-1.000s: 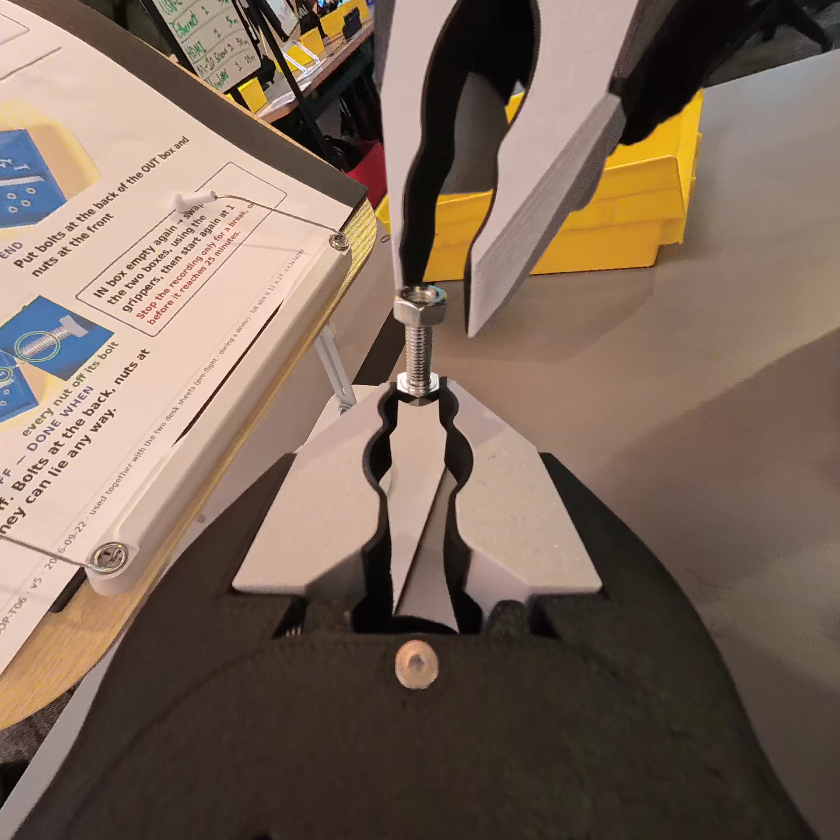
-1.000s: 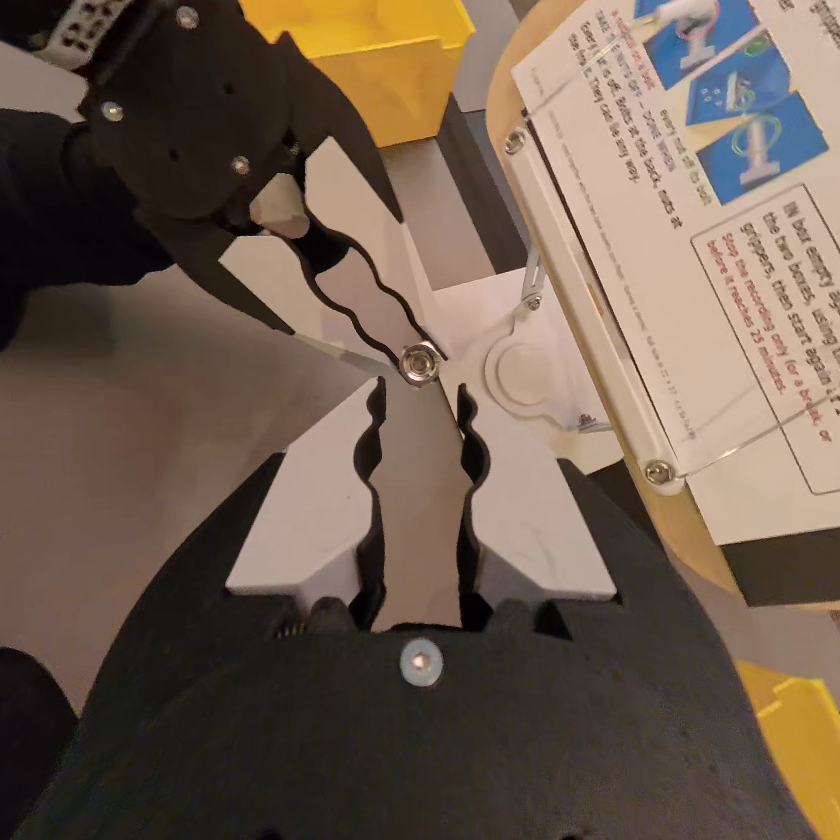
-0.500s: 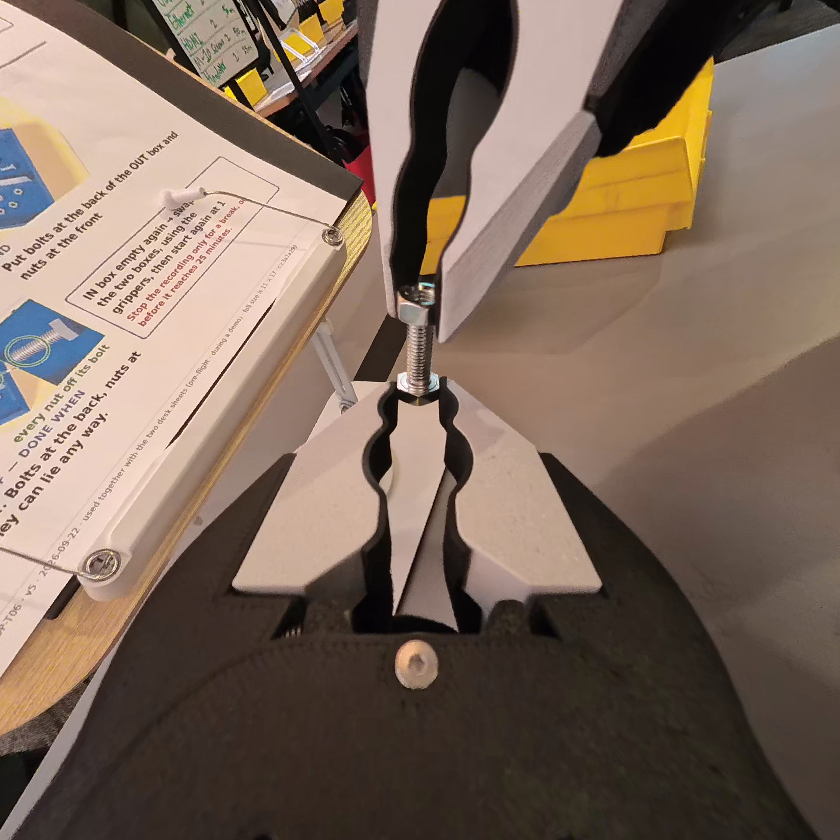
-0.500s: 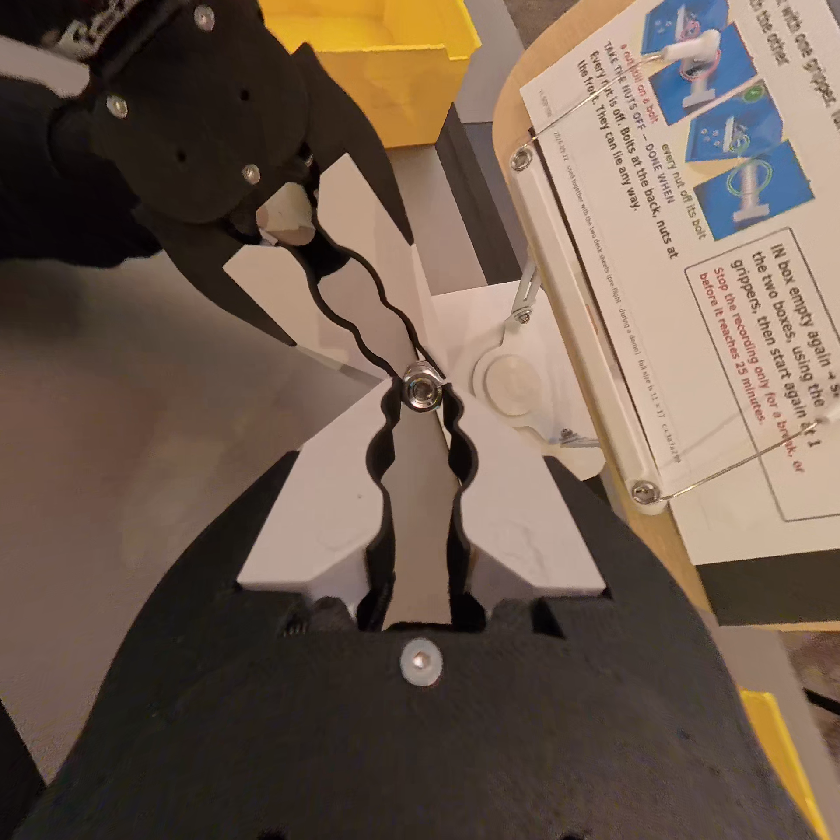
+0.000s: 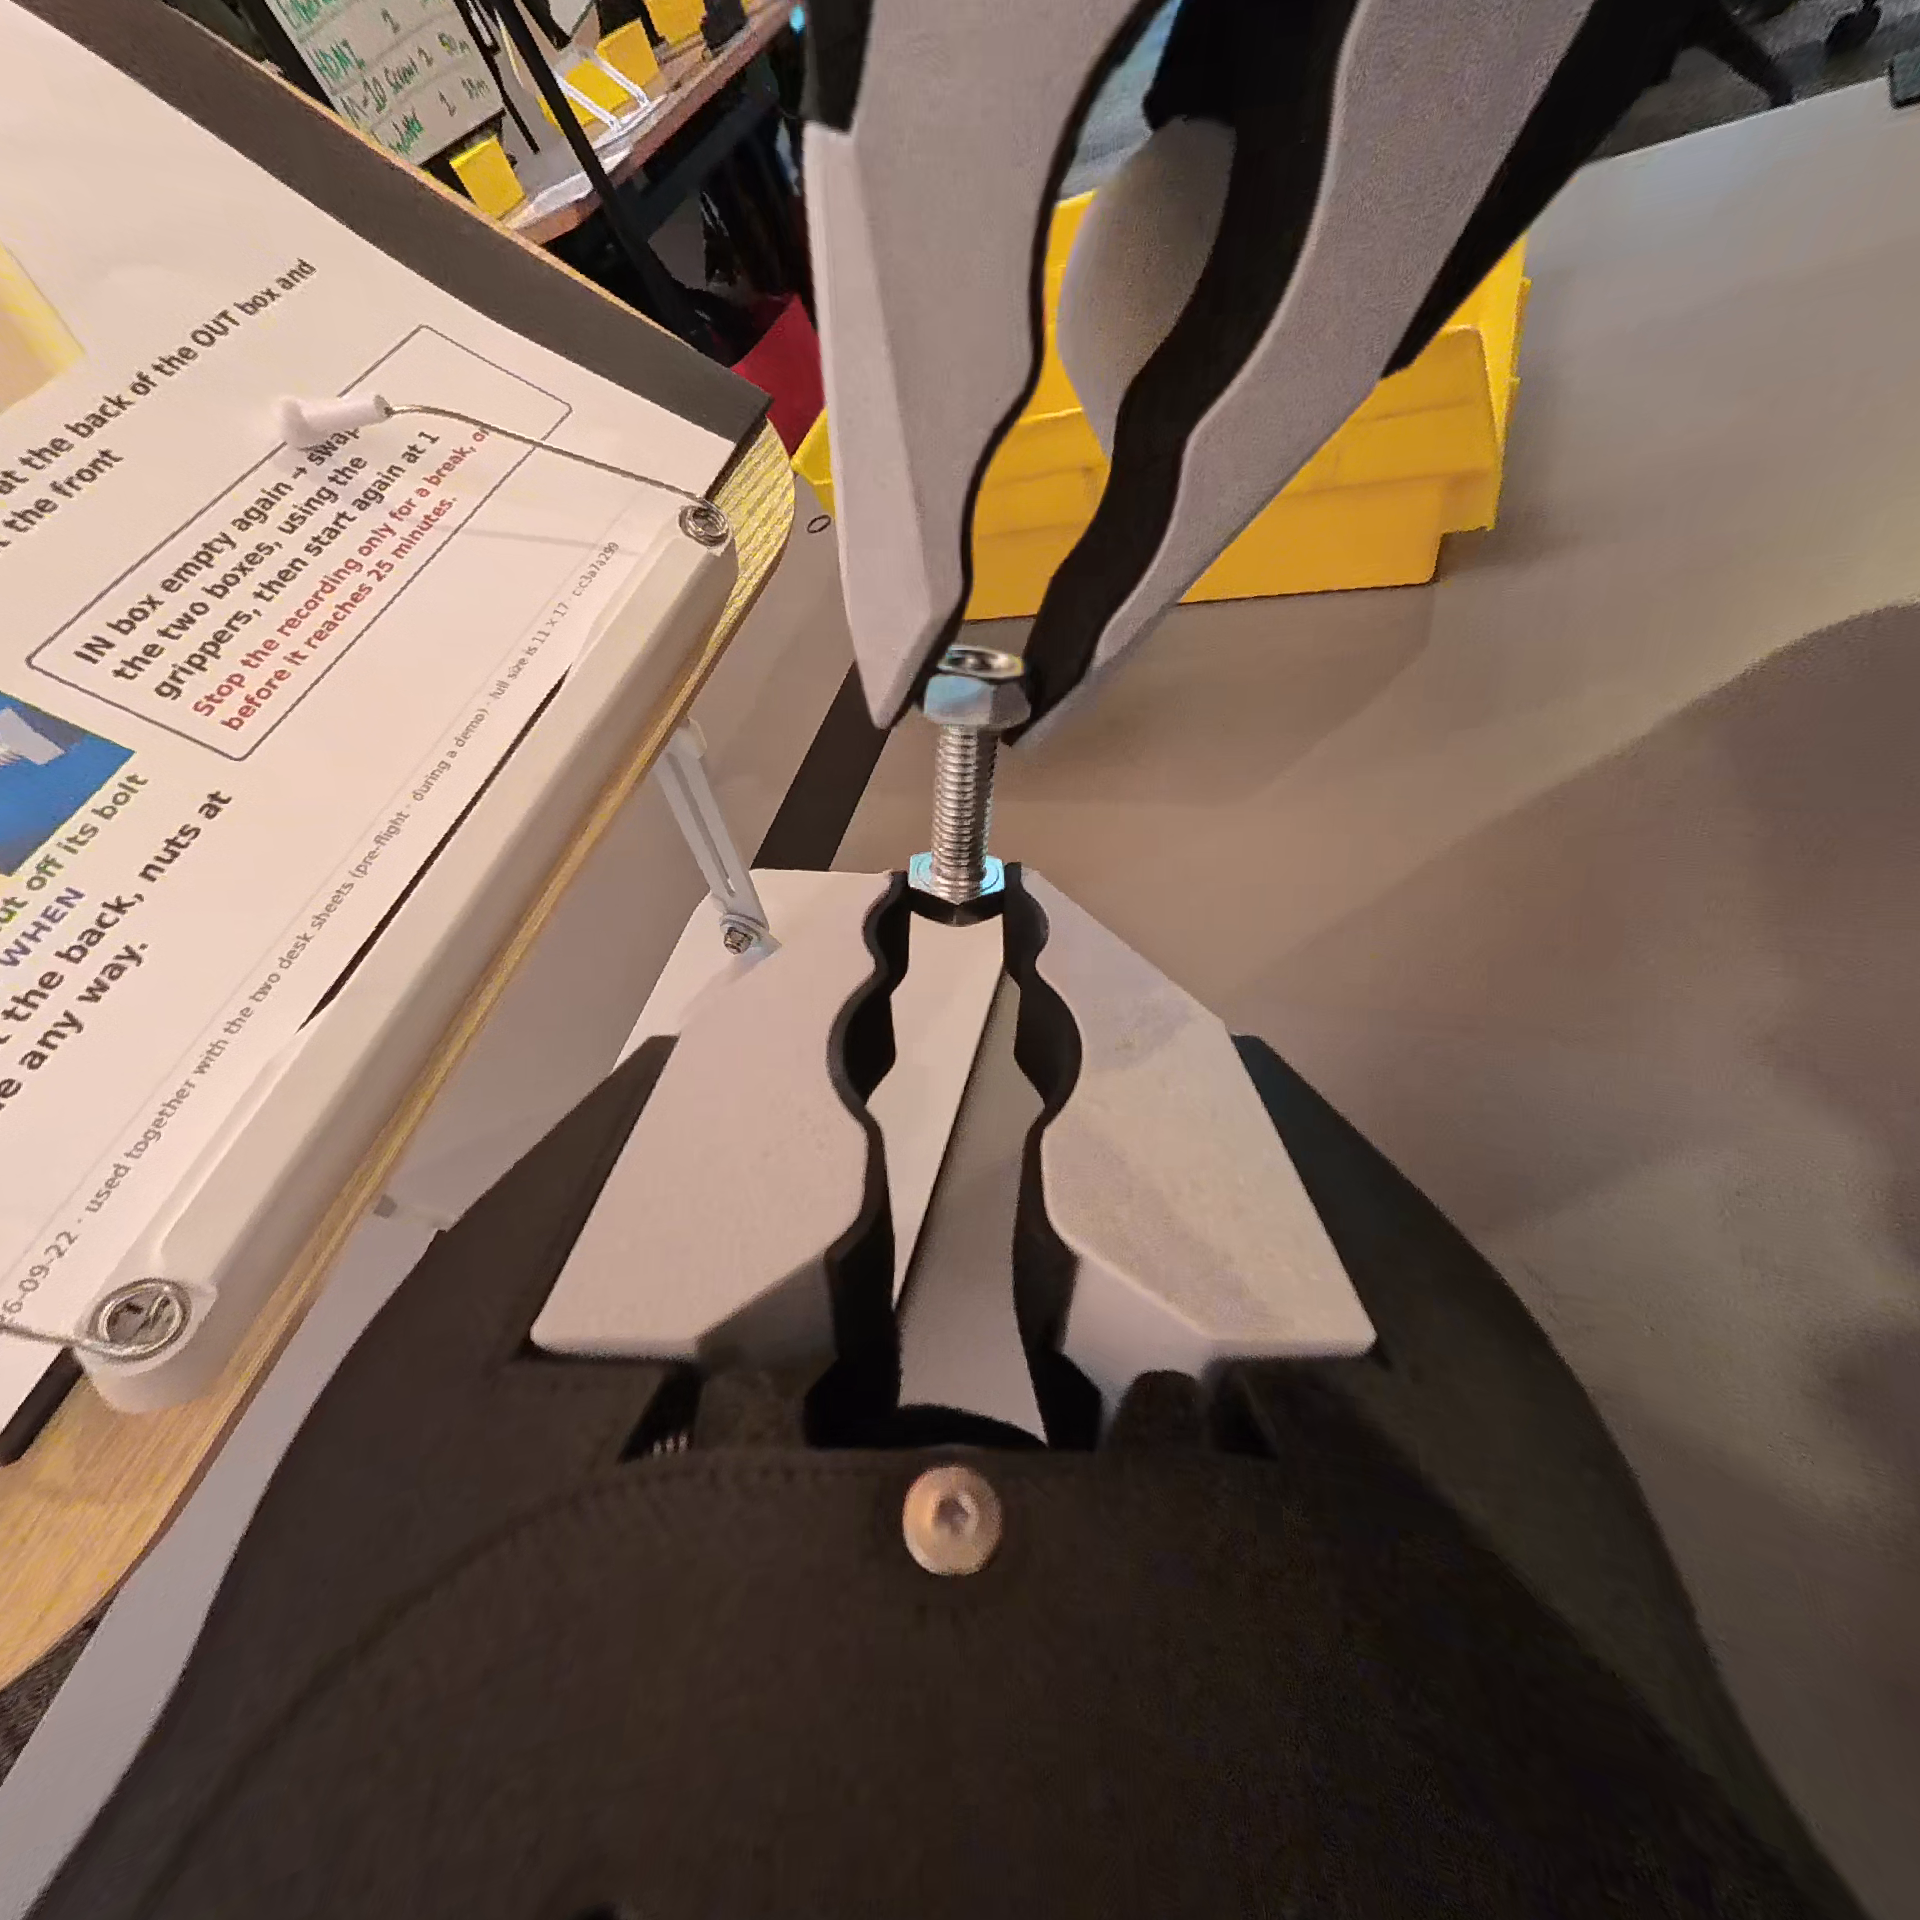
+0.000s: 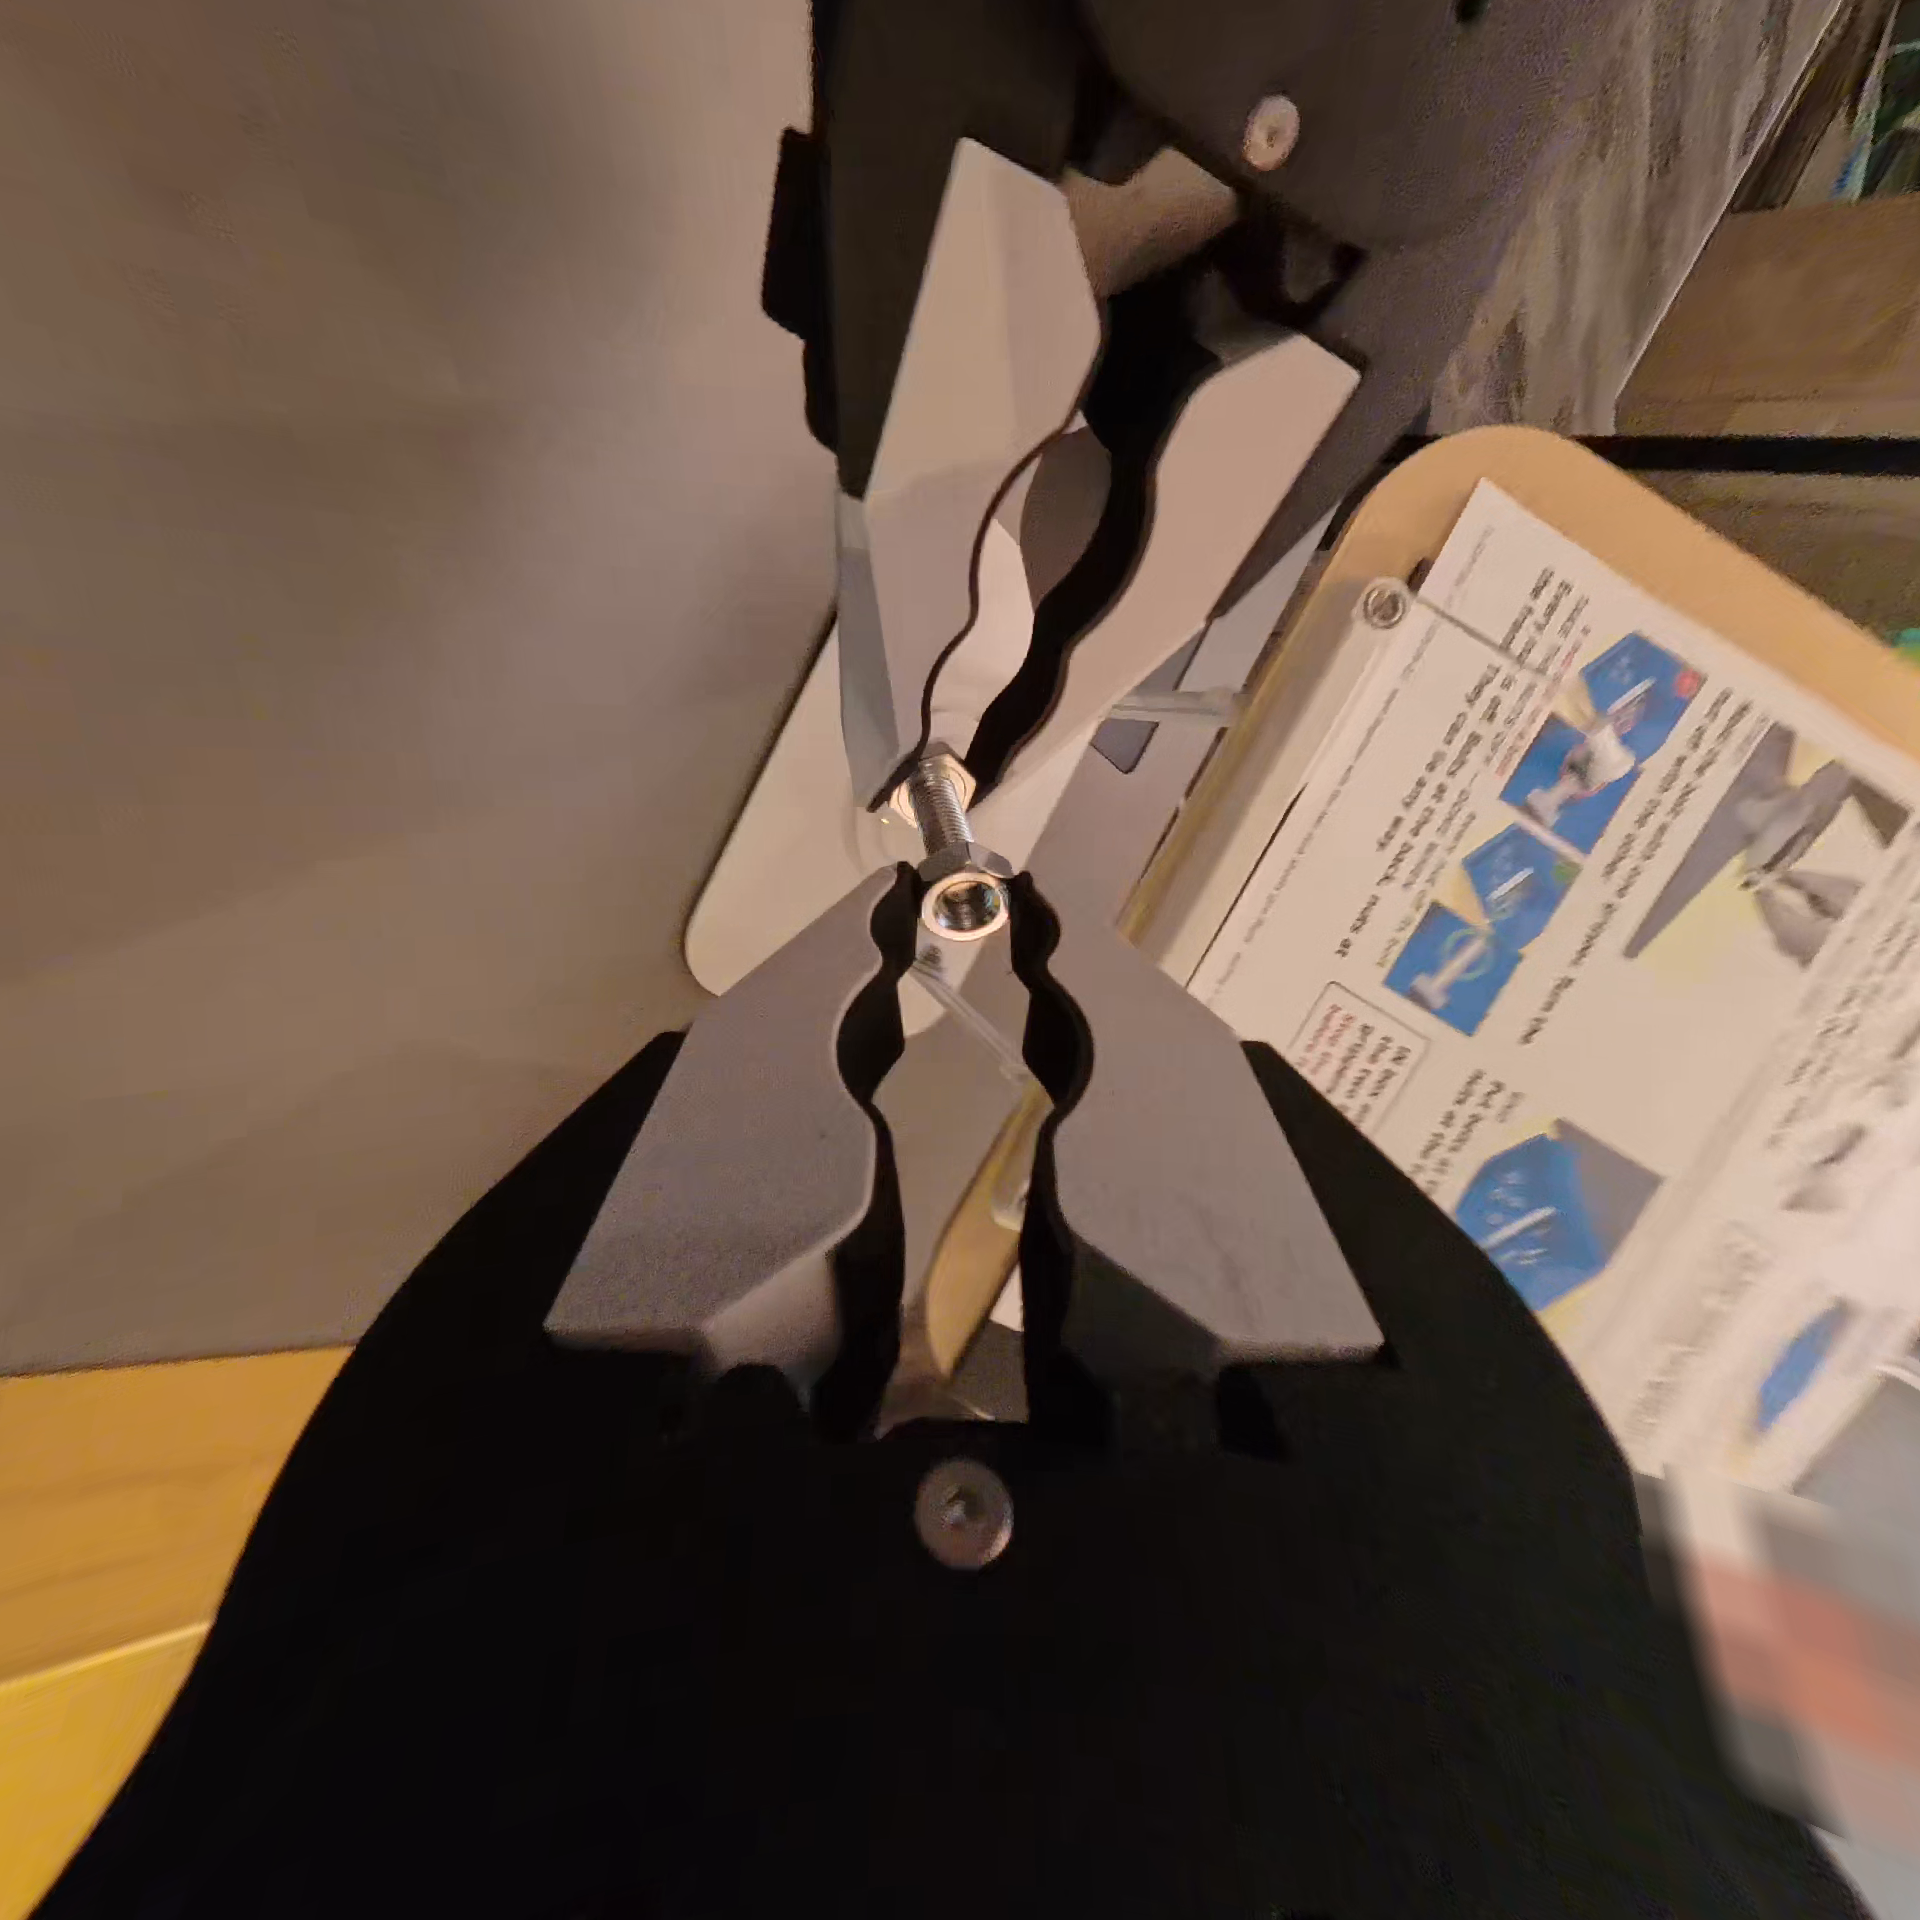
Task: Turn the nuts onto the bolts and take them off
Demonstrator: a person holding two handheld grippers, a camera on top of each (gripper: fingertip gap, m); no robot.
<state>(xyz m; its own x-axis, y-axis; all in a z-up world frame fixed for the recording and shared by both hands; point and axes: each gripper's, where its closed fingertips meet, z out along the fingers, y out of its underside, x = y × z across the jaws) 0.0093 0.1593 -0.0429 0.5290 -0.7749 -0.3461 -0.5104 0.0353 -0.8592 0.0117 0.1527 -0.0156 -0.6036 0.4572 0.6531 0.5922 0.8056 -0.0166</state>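
workshop or lab: yellow parts bins (image 5: 1299,488), instruction sheet (image 5: 260,644) on stand, whiteboard (image 5: 384,73), cluttered benches behind.

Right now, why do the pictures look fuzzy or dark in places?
In the right wrist view, the paper sheet is smeared with blur, while the bolt stays sharp. In the left wrist view, a big soft shadow darkens the table.

Grey tabletop (image 5: 1558,831); cluttered shelving (image 5: 582,135) behind; warm light.
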